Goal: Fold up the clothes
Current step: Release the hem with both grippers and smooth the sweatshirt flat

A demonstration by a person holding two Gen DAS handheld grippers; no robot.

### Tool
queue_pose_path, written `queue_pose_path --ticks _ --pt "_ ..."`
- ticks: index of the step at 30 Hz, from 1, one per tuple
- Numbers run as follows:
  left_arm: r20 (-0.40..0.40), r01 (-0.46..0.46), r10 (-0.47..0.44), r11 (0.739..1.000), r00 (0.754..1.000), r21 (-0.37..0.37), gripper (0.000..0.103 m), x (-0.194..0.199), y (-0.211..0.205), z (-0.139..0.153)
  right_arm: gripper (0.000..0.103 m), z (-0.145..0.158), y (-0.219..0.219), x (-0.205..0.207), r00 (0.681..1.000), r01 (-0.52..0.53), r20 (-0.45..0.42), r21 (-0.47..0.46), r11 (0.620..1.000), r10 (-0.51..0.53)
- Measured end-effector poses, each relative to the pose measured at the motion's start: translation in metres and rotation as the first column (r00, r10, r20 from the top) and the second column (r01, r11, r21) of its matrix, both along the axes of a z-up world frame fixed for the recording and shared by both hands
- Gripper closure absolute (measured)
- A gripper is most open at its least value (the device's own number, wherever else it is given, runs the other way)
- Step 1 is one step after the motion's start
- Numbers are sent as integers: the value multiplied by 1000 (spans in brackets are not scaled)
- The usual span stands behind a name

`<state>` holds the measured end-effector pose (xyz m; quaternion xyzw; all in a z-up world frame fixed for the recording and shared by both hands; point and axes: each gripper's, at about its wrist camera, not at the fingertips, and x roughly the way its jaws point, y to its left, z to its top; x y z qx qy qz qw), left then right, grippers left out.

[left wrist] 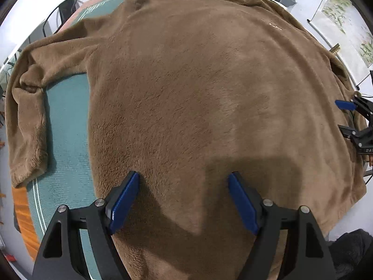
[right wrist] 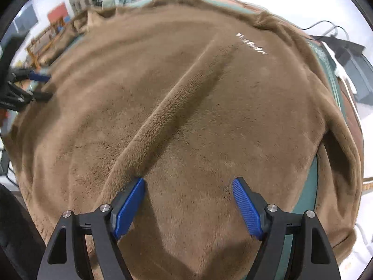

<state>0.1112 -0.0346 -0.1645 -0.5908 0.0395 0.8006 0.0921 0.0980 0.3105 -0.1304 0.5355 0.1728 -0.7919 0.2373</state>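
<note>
Left wrist view: the left gripper (left wrist: 183,201) is held with its blue pads wide apart, nothing clamped between them, low over the brown fleece sweatshirt (left wrist: 186,93). In the right wrist view the right gripper (right wrist: 188,206) is likewise spread and empty, its pads set on or just above the pile; contact cannot be judged through the slight blur.

Several faults can be expected from here. A long ridge (right wrist: 177,107) is raised in the fabric, running forward from the right gripper's left-hand pad; if a fold is made over it, the crease is likely to be pressed in and the fold skewed. The thick plush may be pinched only in its top layer, so that the front panel is lifted while the back stays on the green mat (left wrist: 67,121). The sleeve (left wrist: 28,107) lies bent and doubled well to the left of the left gripper and could be dragged or trapped under a fold.

The sweatshirt is spread almost flat beneath and ahead of both tools, covering most of the mat. It is a uniform tan, deep-piled, with small white lettering (right wrist: 251,44) far ahead of the right gripper, toward its right.
</note>
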Motion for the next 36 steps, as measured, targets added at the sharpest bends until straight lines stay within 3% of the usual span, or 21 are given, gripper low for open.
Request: queue_pose_path --ticks 4,8,11,14,18,23,28,31,33,36 --pt "-3 21 -21 1000 1000 -12 20 0 3 -3 14 -3 18 13 997 73 -12 -6 997 -73" --pt "-6 42 -42 999 999 -24 11 -1 5 -7 1 -8 22 20 990 141 -22 -6 990 -141" --pt "2 30 -30 999 1000 -35 3 -4 7 -10 1 -8 20 24 983 178 -39 -15 984 -178" --pt "11 -5 5 999 1000 -37 1 -6 8 -12 1 -7 18 26 977 210 -37 -14 978 -210" --pt "26 -39 40 998 999 -48 1 -7 8 -12 1 7 52 63 943 327 -5 -156 932 -332" --pt "26 -87 89 994 996 -64 1 -5 11 -4 1 25 98 112 879 465 61 -329 822 -472" --pt "-36 -56 53 995 998 -84 1 6 30 17 2 37 147 158 790 587 157 -470 659 -592" --pt "-57 -31 26 995 998 -95 1 10 43 26 12 27 187 178 709 672 238 -512 535 -664" --pt "-62 -17 11 995 998 -95 1 15 51 29 27 19 214 191 649 721 294 -532 444 -701" --pt "-71 4 -11 995 997 -98 1 24 66 33 29 16 228 197 616 745 328 -537 395 -716"
